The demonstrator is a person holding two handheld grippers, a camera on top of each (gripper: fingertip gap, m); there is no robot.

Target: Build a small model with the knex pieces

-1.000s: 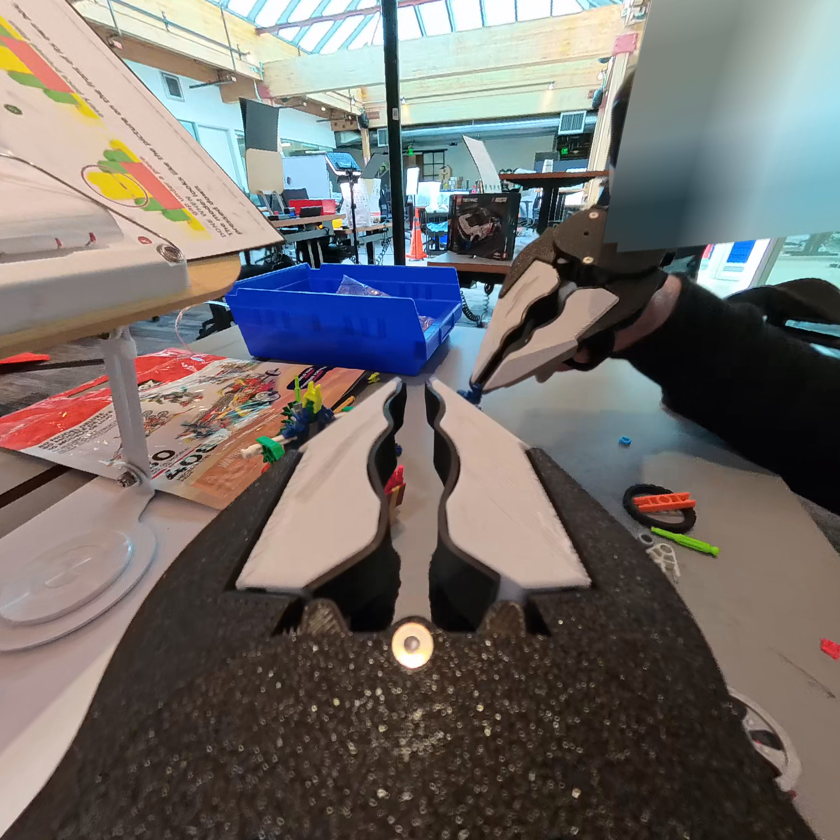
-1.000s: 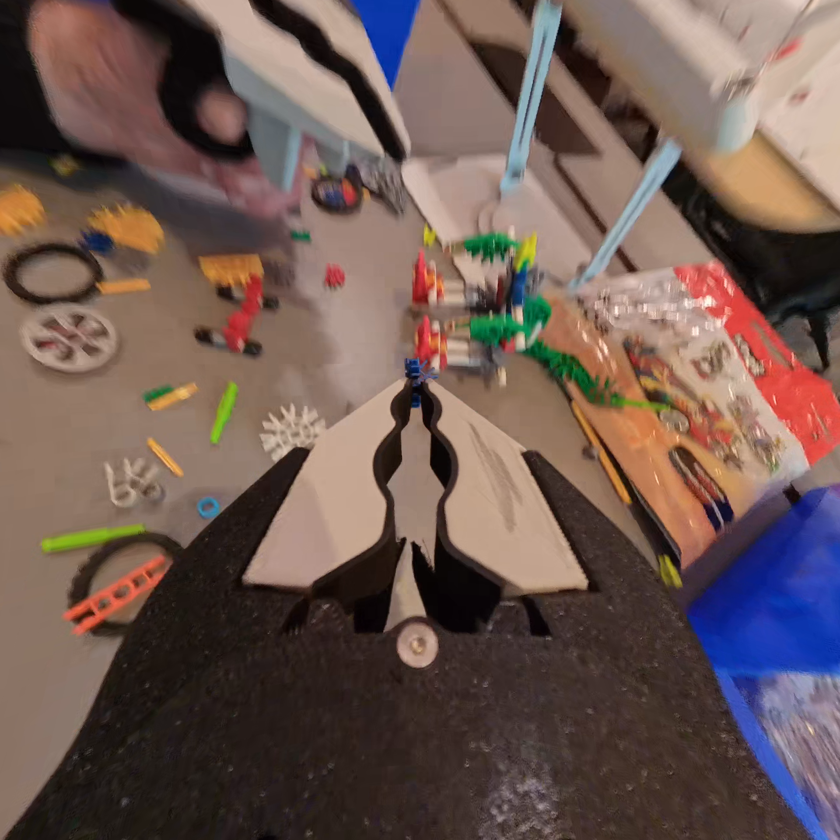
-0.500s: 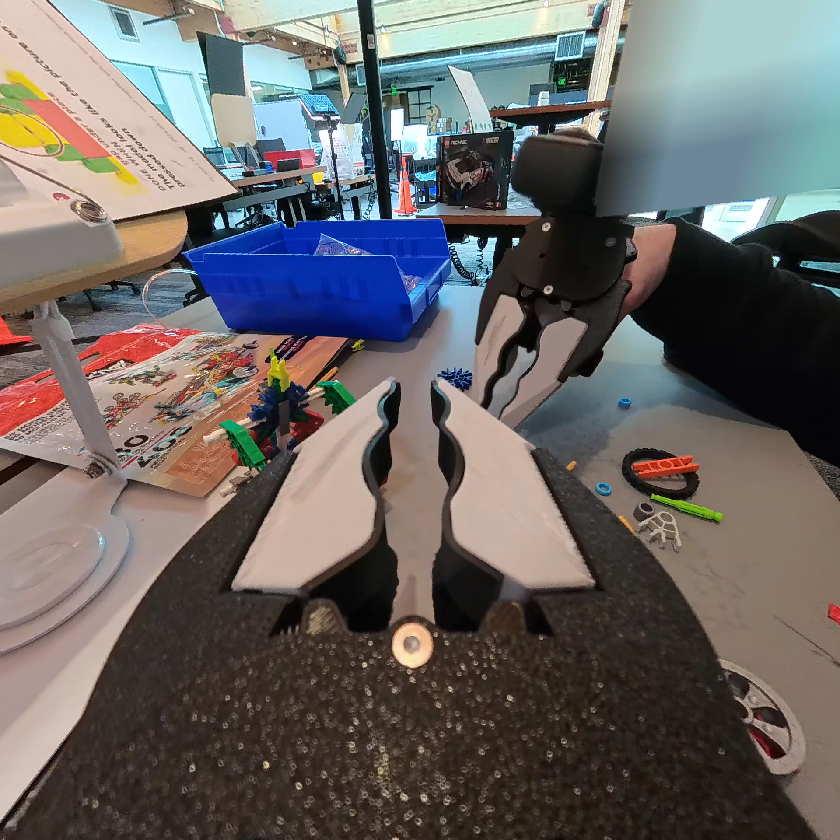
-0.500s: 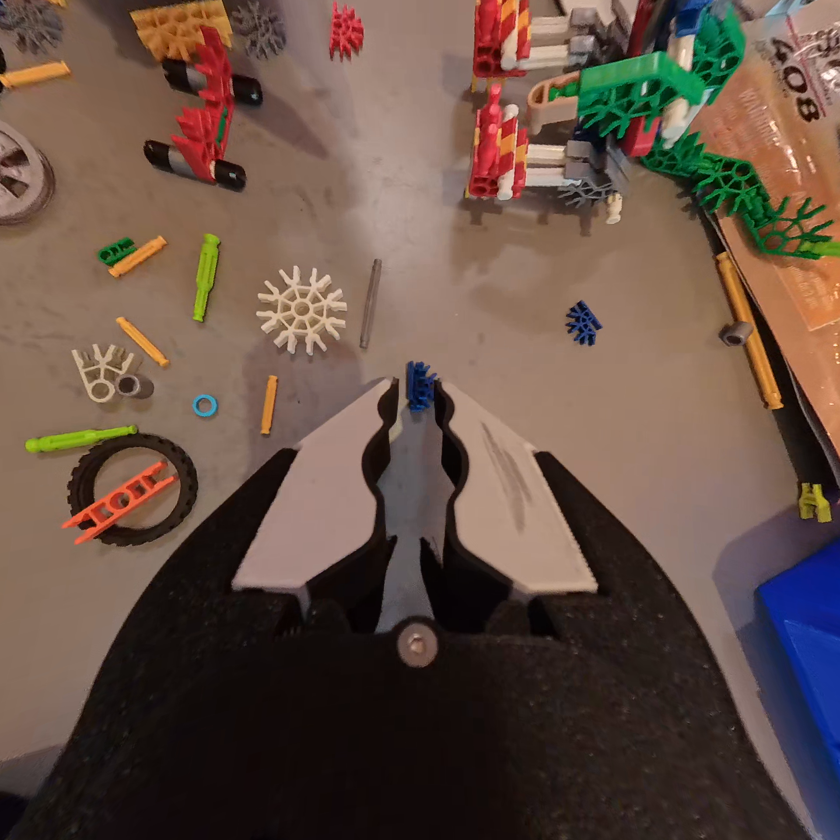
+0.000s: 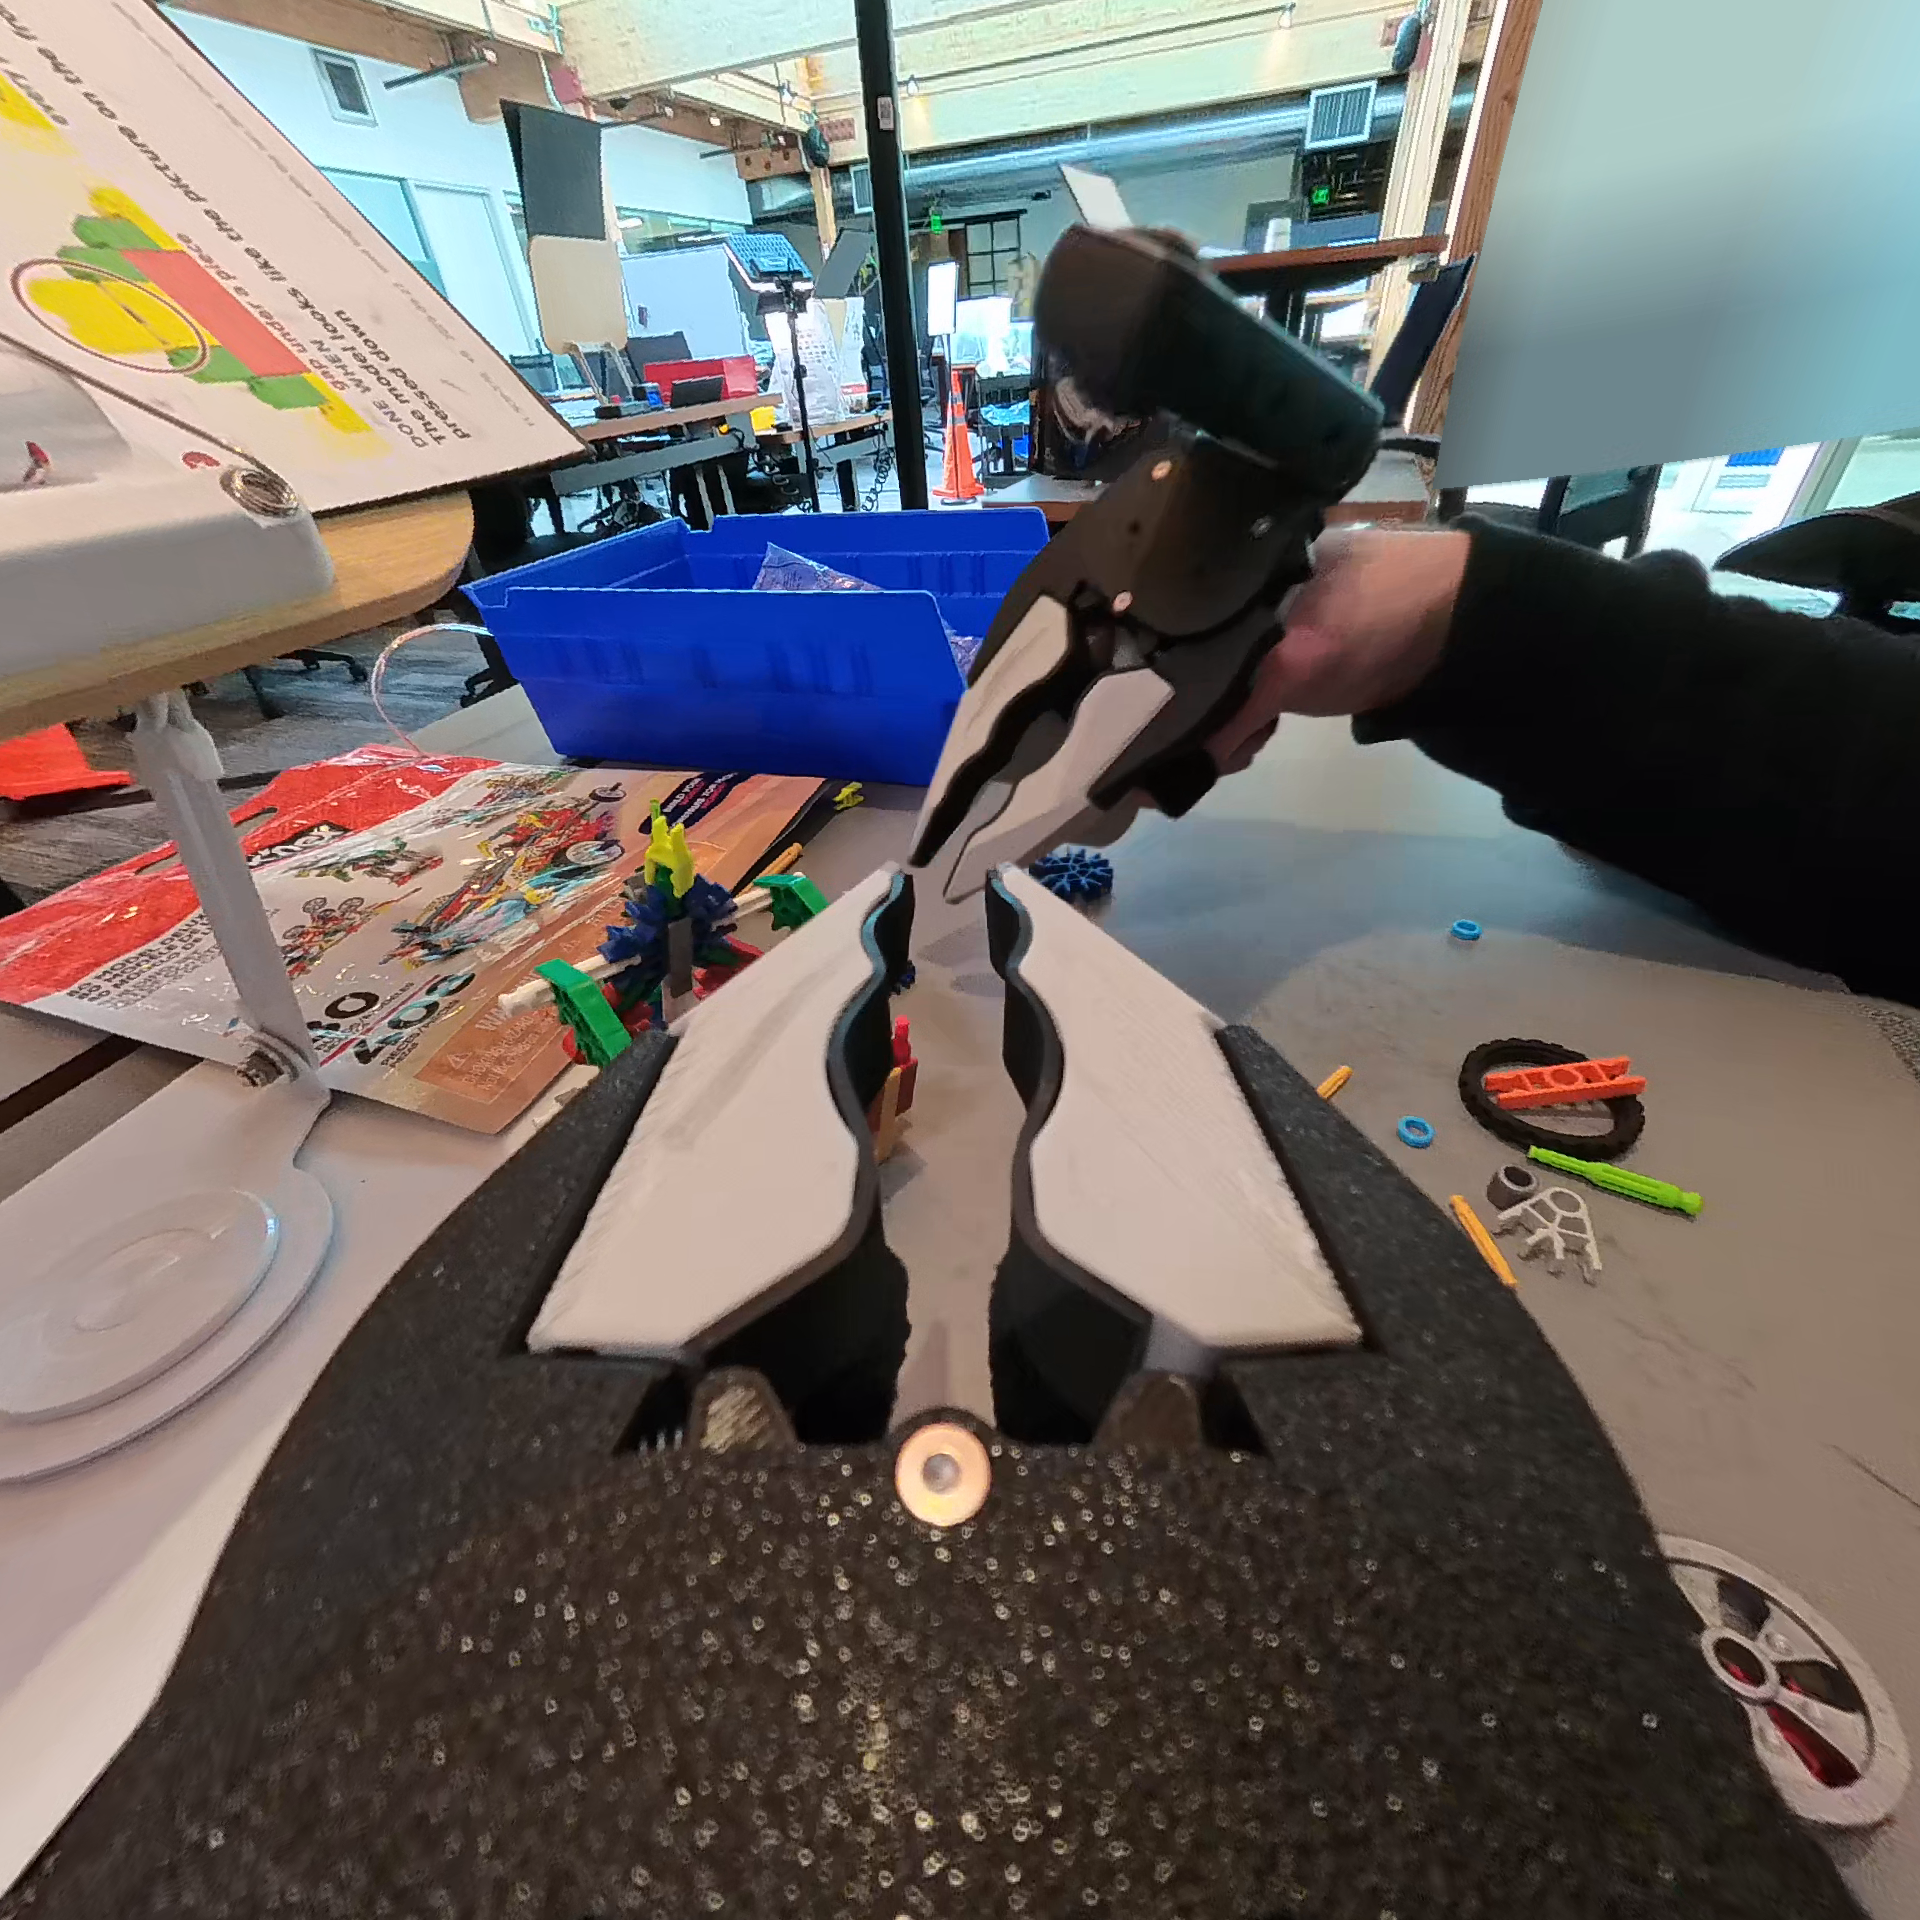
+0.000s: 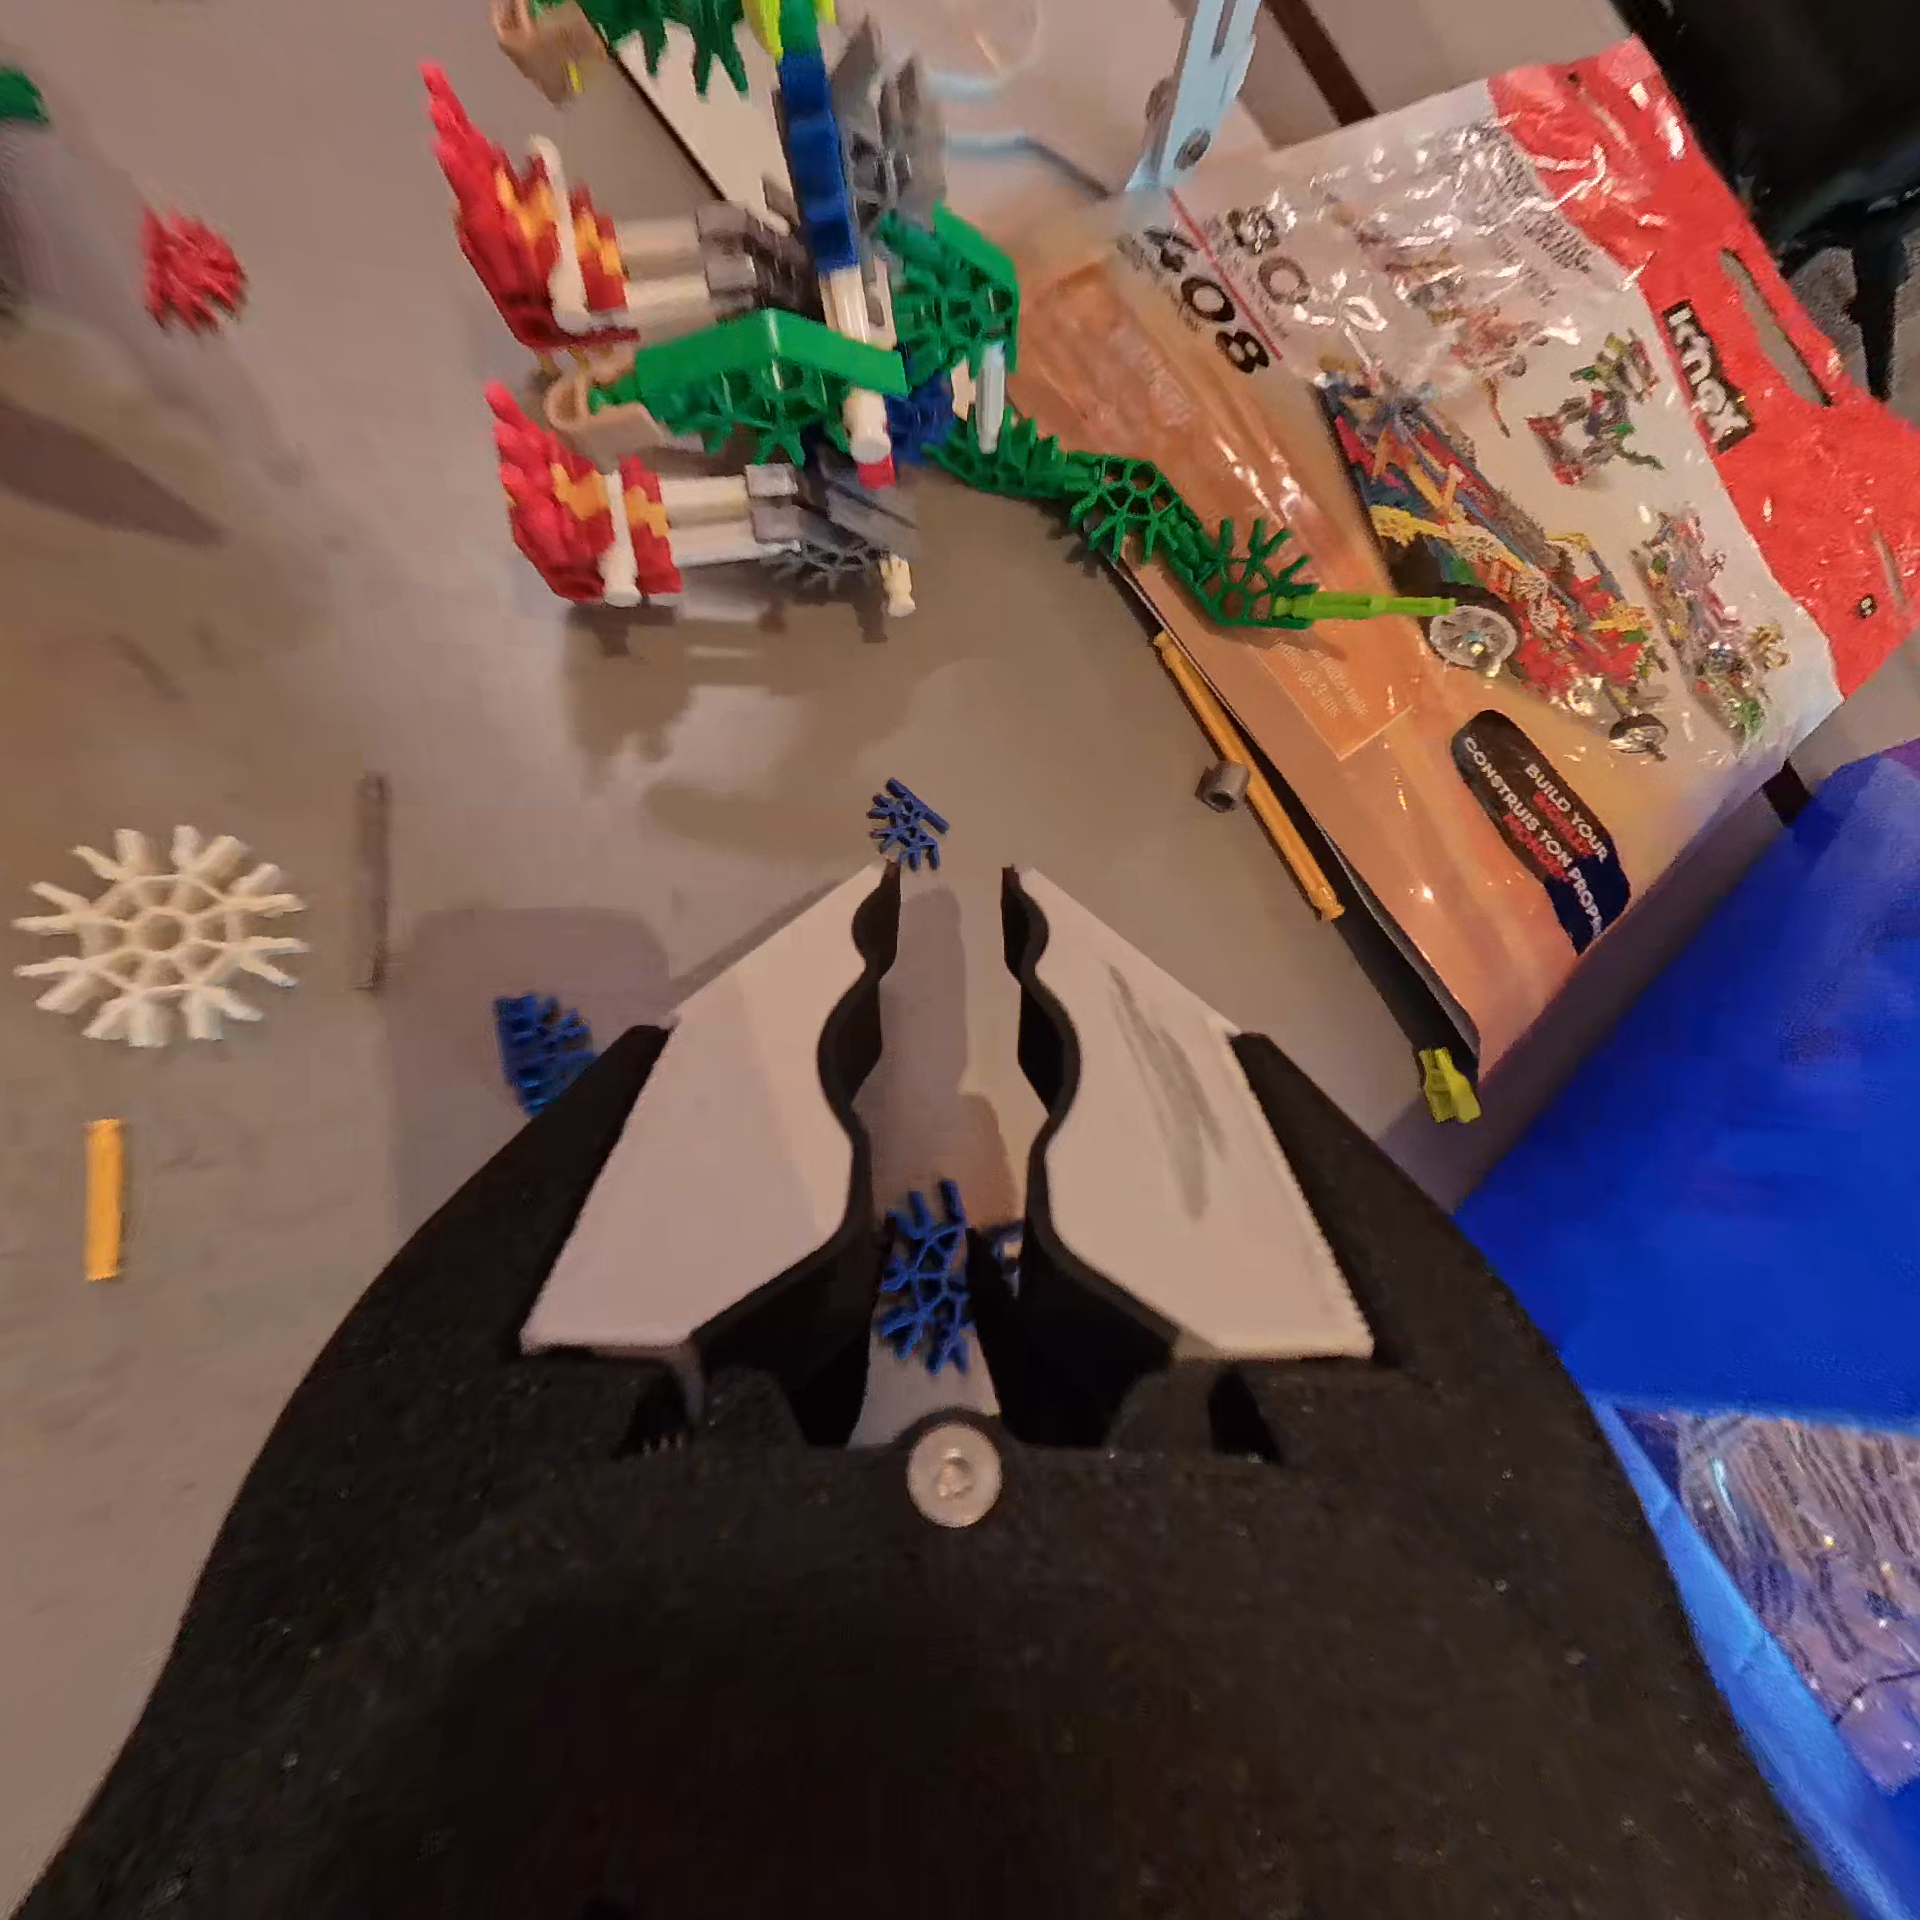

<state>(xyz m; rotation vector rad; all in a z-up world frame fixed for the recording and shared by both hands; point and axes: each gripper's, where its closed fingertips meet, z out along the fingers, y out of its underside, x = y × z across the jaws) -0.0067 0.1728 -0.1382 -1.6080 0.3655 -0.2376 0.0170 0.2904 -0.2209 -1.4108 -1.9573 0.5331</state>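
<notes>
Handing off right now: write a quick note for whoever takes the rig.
Left tool: open, empty, low over the grey table, beside the toy model.
Right tool: open, gripping nothing at its tips, which are just short of a small blue connector.
A second blue connector lies left of it. A third blue connector shows between its fingers farther back; loose or lodged, I cannot tell.
Blue bin and toy bag are on its right.

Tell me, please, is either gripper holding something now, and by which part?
Nothing is held. The left gripper and right gripper both have open jaws; a small blue piece lies just past the right one's tips, ungripped.
</notes>
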